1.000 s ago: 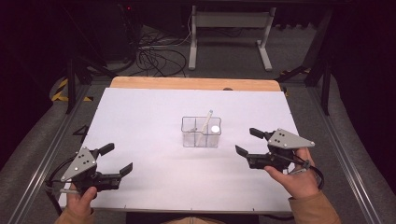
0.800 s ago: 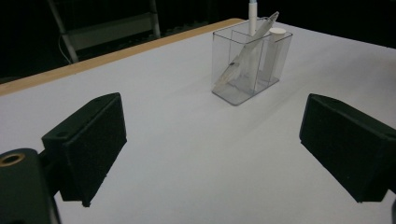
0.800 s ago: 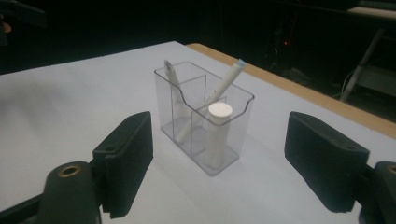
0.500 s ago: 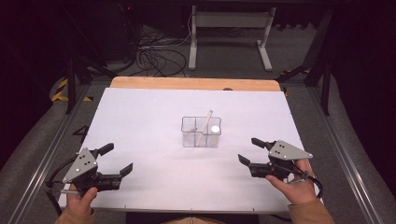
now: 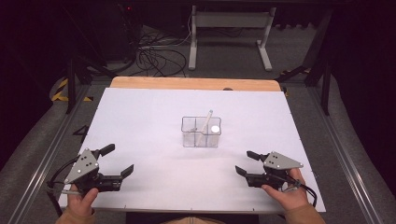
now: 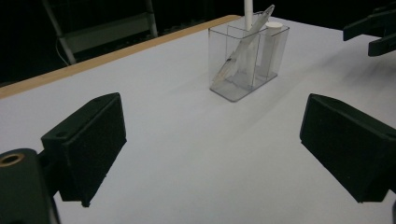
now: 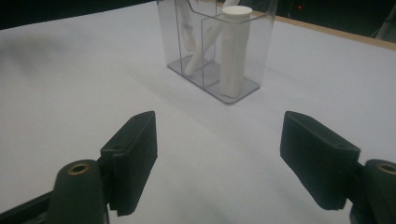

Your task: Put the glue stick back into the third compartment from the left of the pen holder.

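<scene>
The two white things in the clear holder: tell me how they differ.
The slim stick leans diagonally, its top poking above the clear holder; the capped tube stands upright. The stick is thin and tapering; the tube is thick and round with a flat cap. In the right gripper view they sit in different compartments. Both are white and inside the holder, with neither gripper touching them.

No text, label, brand, number or sign could be read anywhere in these views.
</scene>
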The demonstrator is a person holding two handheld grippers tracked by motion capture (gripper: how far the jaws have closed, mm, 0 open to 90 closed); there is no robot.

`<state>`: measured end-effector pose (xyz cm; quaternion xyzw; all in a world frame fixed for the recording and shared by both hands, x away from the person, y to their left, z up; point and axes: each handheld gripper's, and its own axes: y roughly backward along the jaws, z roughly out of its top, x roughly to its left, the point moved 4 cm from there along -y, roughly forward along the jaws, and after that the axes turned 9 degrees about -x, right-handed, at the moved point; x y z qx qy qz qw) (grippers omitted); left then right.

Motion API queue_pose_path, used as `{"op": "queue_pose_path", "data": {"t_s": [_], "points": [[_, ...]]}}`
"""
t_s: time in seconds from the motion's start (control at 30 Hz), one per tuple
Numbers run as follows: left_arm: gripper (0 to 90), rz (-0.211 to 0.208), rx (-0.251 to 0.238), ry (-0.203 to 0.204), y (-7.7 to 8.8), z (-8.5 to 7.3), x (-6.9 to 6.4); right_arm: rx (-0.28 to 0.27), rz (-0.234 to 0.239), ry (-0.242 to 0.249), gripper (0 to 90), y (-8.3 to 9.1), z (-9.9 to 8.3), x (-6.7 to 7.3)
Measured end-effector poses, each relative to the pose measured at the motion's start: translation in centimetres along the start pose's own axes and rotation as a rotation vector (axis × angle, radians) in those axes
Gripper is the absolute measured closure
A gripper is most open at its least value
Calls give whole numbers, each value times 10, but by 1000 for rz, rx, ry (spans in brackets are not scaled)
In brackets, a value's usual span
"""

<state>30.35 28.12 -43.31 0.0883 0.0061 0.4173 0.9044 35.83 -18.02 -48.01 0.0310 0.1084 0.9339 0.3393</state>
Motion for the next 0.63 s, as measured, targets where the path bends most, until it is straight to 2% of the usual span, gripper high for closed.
{"op": "queue_pose_path", "data": {"t_s": [0.3, 0.5, 0.63], "points": [[78, 3, 2, -10, 1, -3, -1, -12, 0, -16, 282, 3, 4, -3], [78, -3, 10, 18, -1, -5, -1, -15, -5, -6, 281, 4, 6, -4], [77, -3, 11, 14, -1, -7, 1, -19, -9, -4, 280, 5, 7, -5]]}}
